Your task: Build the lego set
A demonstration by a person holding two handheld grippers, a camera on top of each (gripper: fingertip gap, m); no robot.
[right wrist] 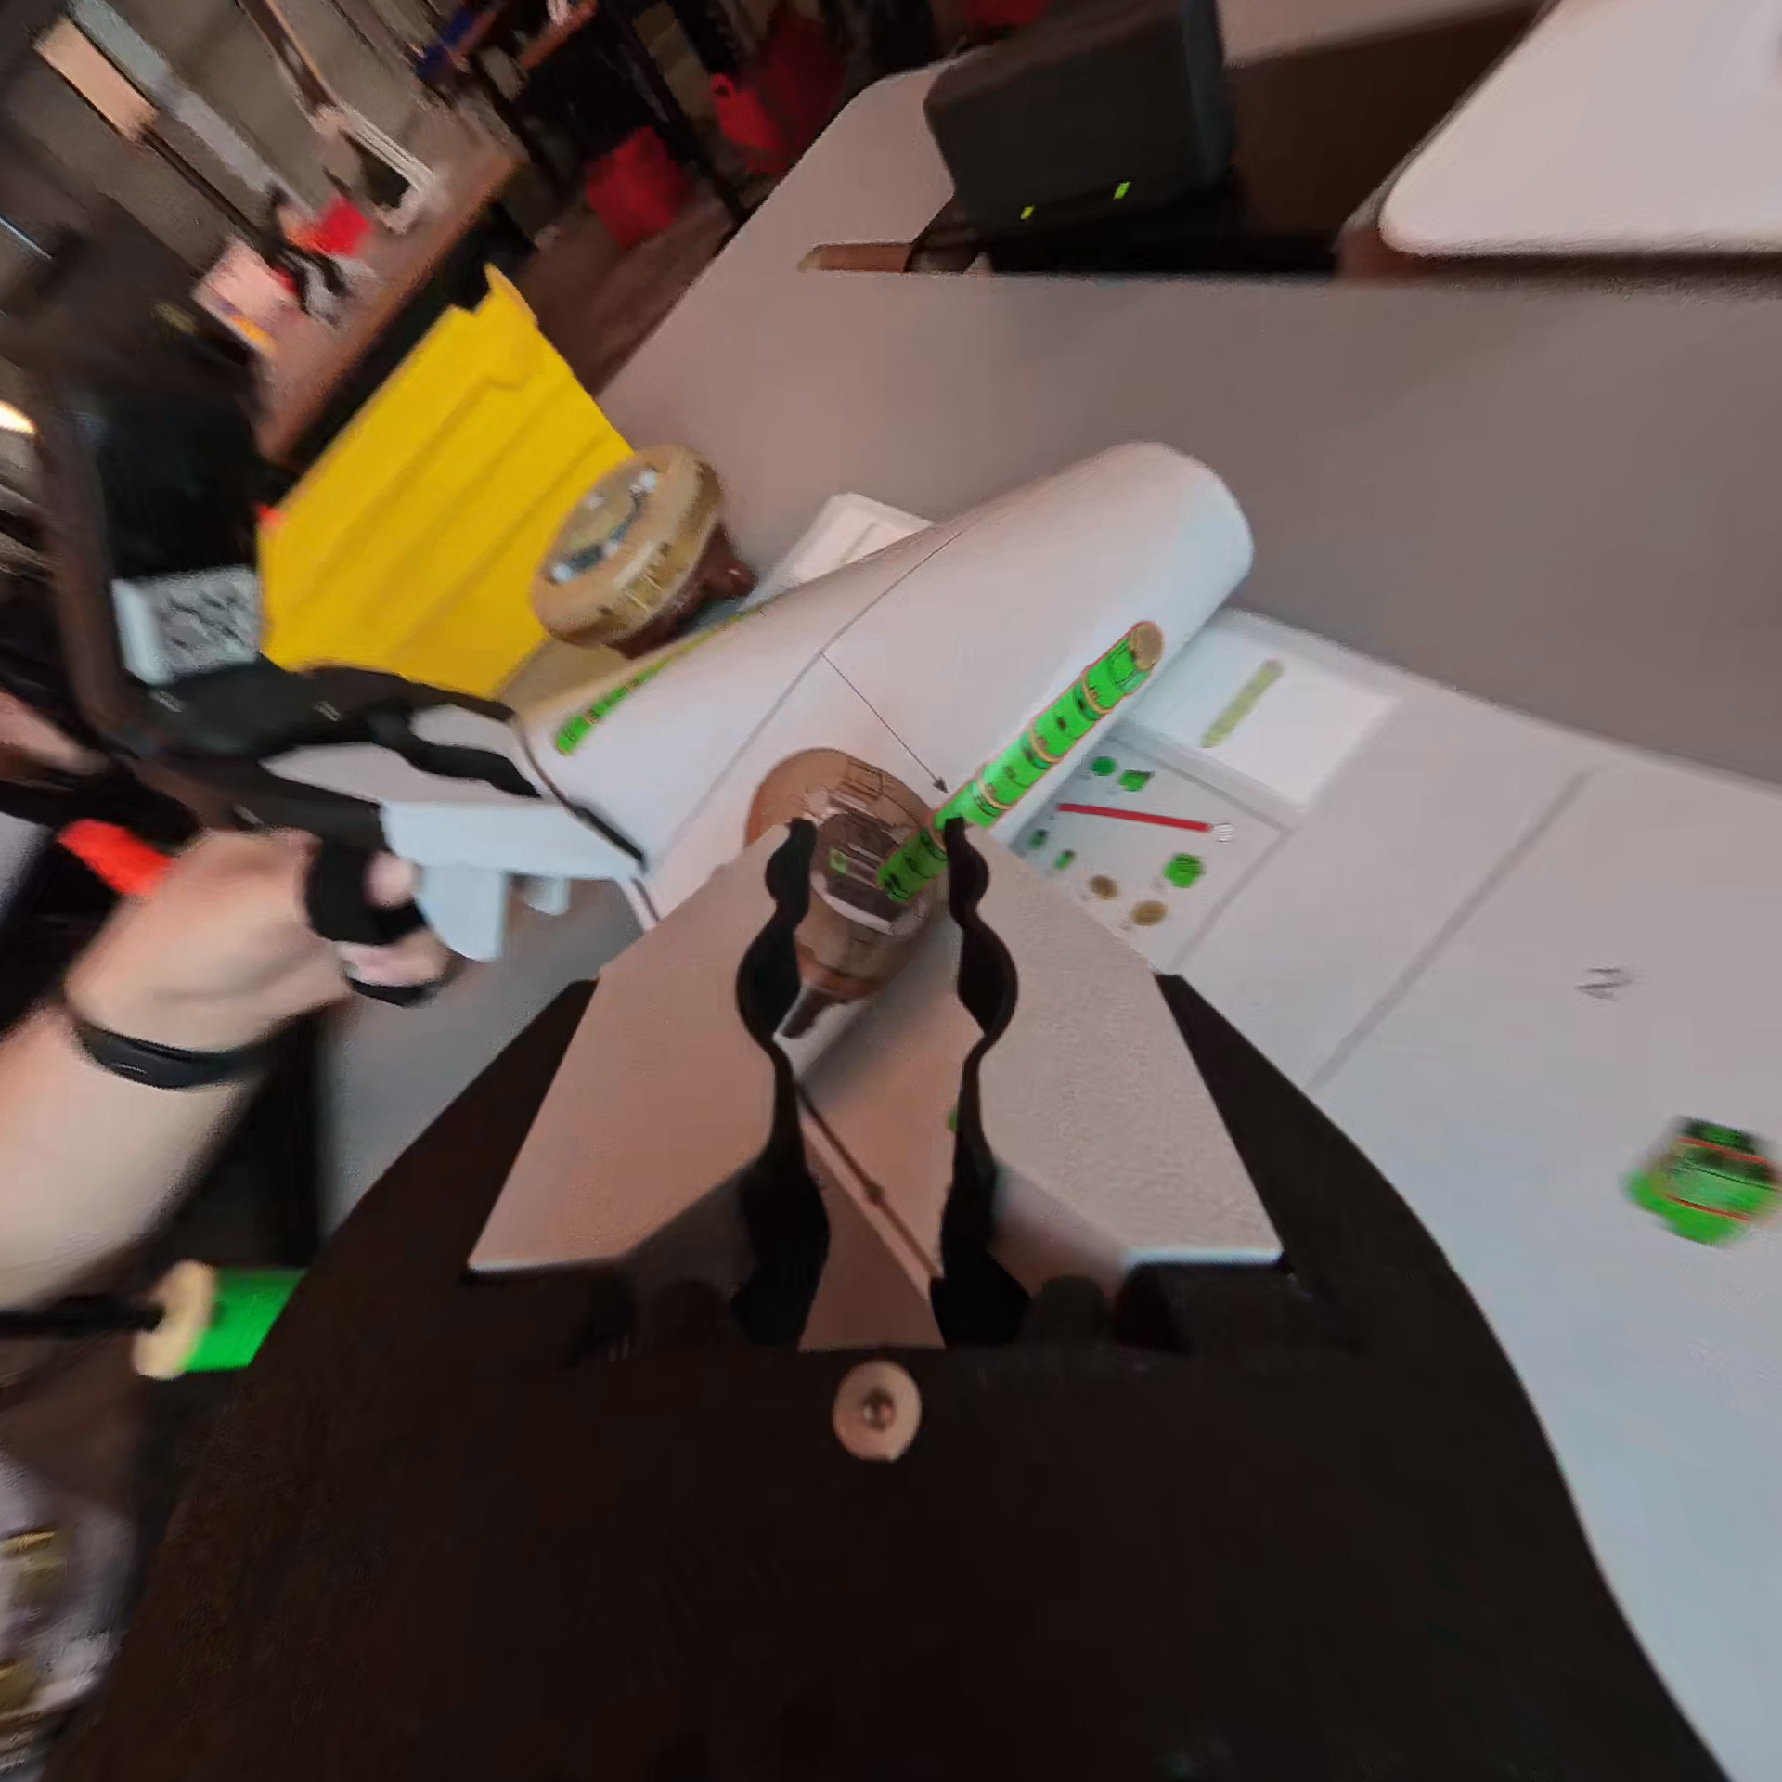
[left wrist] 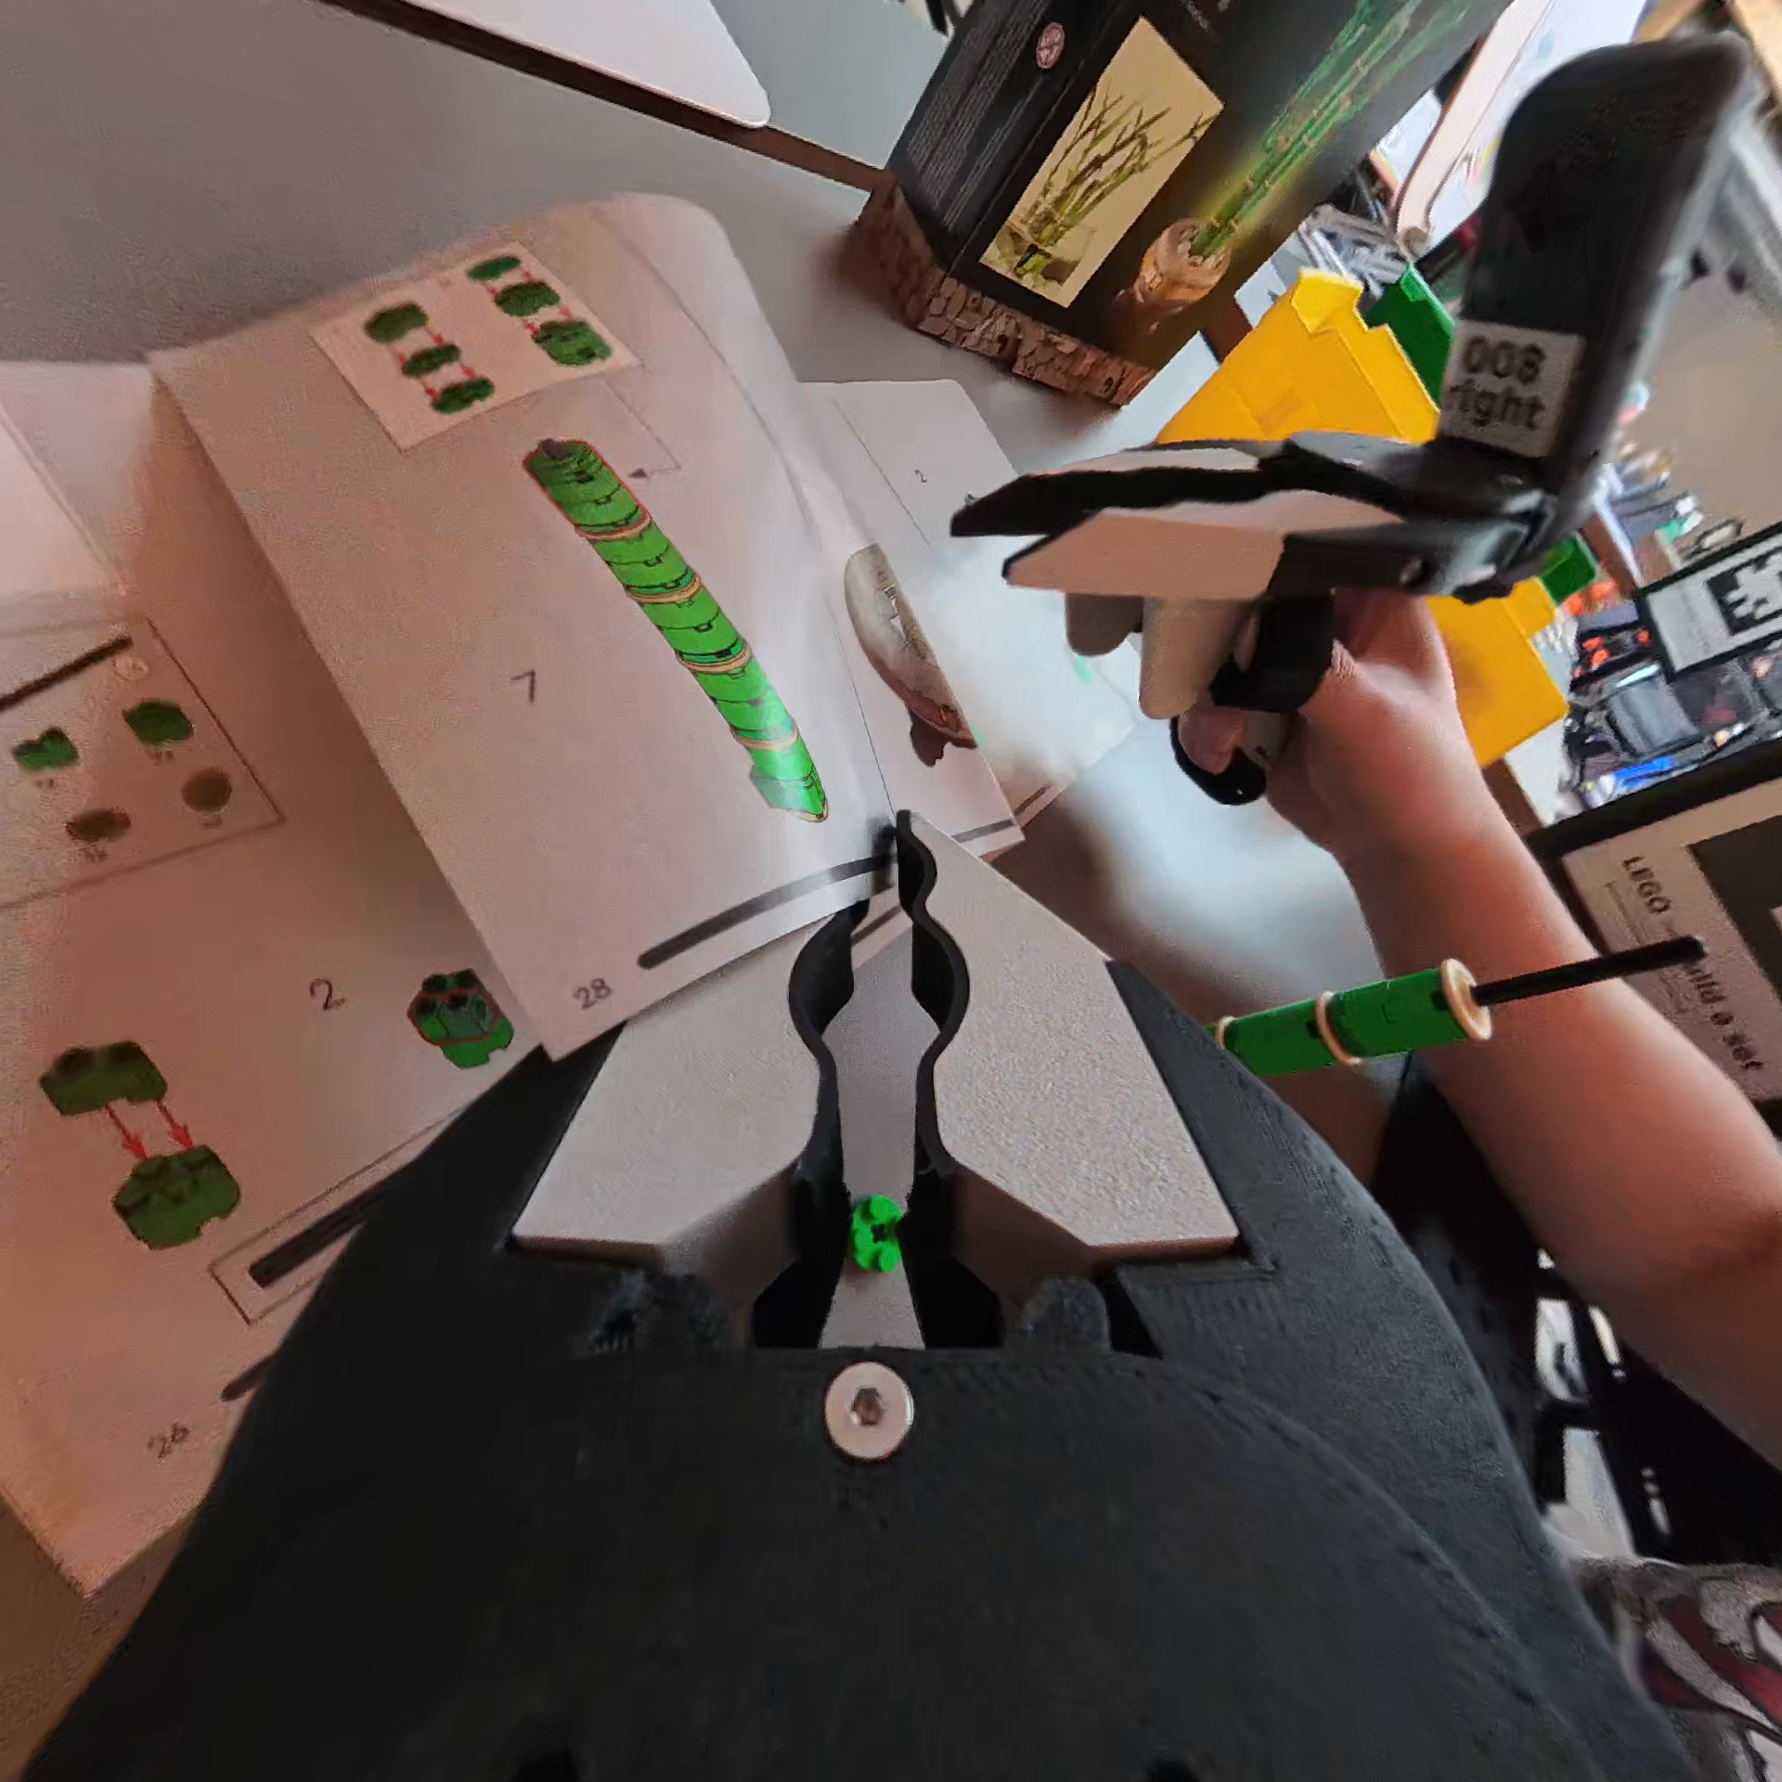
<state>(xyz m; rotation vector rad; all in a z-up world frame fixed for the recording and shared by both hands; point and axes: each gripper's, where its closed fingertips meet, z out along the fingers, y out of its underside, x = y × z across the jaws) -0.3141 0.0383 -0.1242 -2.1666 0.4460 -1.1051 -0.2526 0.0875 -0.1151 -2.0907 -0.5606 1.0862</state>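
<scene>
The instruction booklet (left wrist: 405, 598) lies open on the white table, and one page (right wrist: 1012, 598) is lifted and curled. My left gripper (left wrist: 902, 837) is shut on the edge of that page; it also shows in the right wrist view (right wrist: 627, 853). A small green lego piece (left wrist: 876, 1236) shows through the gap low between its fingers, not gripped. My right gripper (right wrist: 877, 839) is open and empty above the booklet; the left wrist view shows it (left wrist: 984, 545) hovering right of the page. A green bamboo stalk on a black axle (left wrist: 1350, 1024) sticks out beside the grippers (right wrist: 222, 1316); what holds it is hidden.
The set's box (left wrist: 1090, 193) stands at the table's back edge. Yellow bins (left wrist: 1302, 386) sit beyond the right edge. A tan round pot model (right wrist: 632, 550) stands past the booklet next to a yellow bin (right wrist: 434, 511). A person's arm (left wrist: 1504, 945) crosses on the right. The tan round pot model (right wrist: 632, 550) lies some 15 cm from my left tips, 20 cm from my right tips.
</scene>
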